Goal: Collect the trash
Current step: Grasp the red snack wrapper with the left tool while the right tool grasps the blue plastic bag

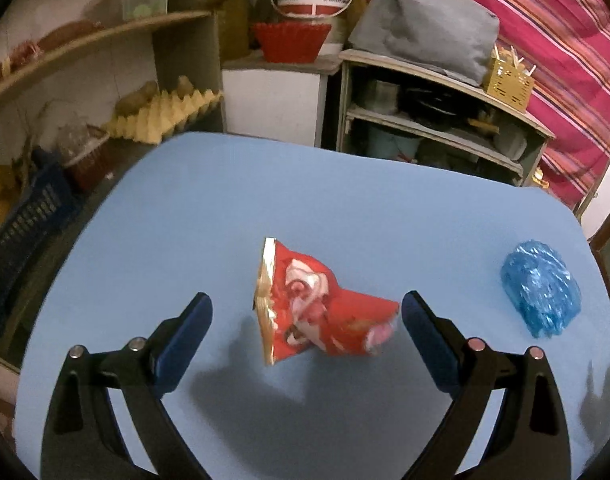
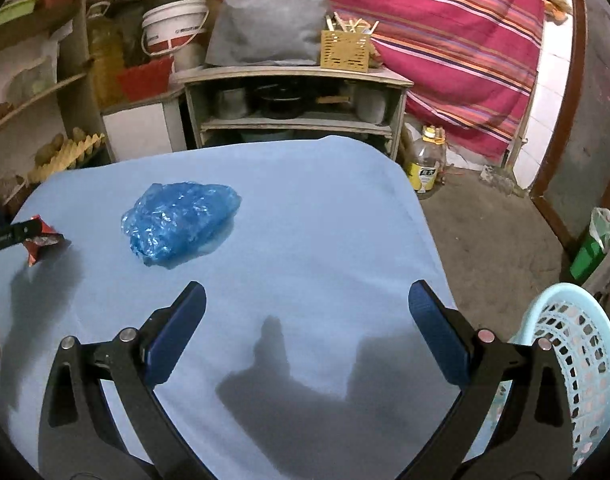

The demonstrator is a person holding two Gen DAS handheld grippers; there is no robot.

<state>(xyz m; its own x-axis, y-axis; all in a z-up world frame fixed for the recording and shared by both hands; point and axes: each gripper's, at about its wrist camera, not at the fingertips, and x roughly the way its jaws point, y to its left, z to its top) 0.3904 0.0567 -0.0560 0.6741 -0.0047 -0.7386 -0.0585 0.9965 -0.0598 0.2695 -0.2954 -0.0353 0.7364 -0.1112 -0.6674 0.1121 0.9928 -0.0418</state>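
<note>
A blue-covered bench (image 2: 305,208) stands in a dim, cluttered storeroom. Behind it a low grey shelf unit (image 2: 293,92) holds pots, with a grey cloth bundle (image 2: 265,24) on top. A striped red curtain (image 2: 457,32) hangs at the back, above a bare concrete floor (image 2: 493,232). Wooden shelves (image 1: 97,40) line the left wall.

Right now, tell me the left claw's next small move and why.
Probably ease the left claw forward and close it on the red snack wrapper. Its jaws are open with the wrapper between the tips, not yet gripped, on the blue table.
</note>
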